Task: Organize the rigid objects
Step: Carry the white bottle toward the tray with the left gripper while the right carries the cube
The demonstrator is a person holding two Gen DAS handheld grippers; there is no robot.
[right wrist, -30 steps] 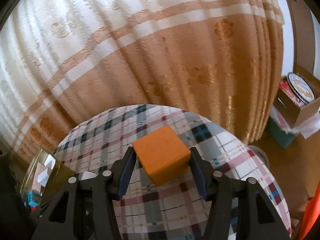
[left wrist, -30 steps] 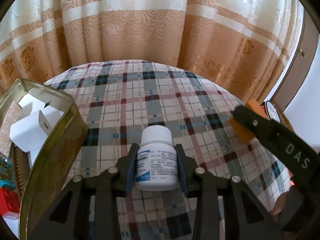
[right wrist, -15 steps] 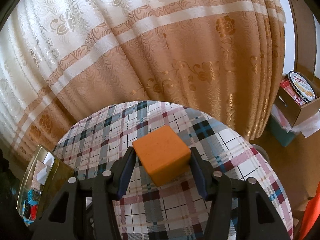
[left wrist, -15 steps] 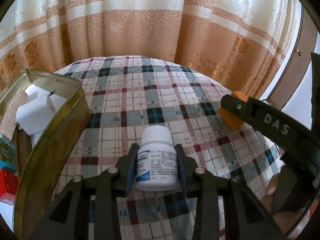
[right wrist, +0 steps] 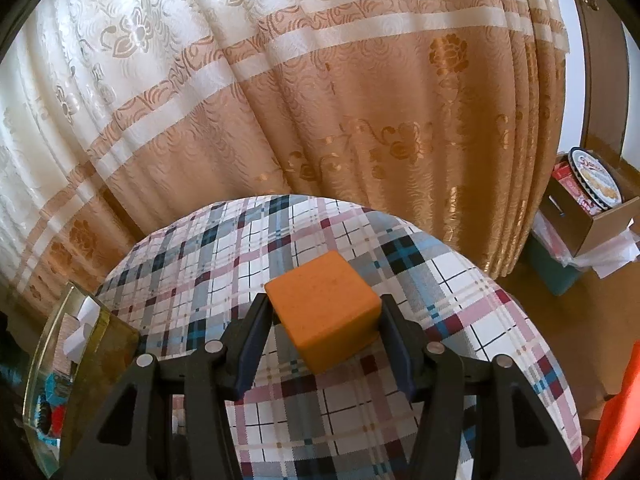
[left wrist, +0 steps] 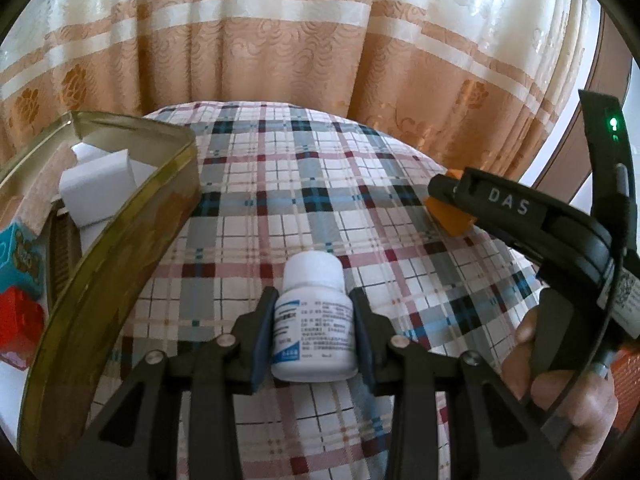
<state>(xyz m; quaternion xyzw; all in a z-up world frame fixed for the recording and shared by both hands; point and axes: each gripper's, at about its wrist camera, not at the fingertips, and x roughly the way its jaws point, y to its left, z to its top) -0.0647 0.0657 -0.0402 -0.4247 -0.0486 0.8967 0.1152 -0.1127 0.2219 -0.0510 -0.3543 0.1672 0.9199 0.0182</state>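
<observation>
**Both claws loaded over plaid table**

L gripper [left wrist: 314,330] clamps white pill bottle [left wrist: 313,320] upright, pads tight on its sides, above the plaid tablecloth [left wrist: 280,184]. Gold tin [left wrist: 132,264] w/ boxes at 9 o'clock. R gripper [right wrist: 324,330], at 3 o'clock, pinches orange cube [right wrist: 324,316], jaws mid-width.

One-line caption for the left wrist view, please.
Left tongs grip a white pill bottle over the plaid tablecloth, gold tin at left, right tongs holding an orange block.

A home: patterned curtains [right wrist: 320,120] behind a plaid-clothed table [right wrist: 460,300].
</observation>
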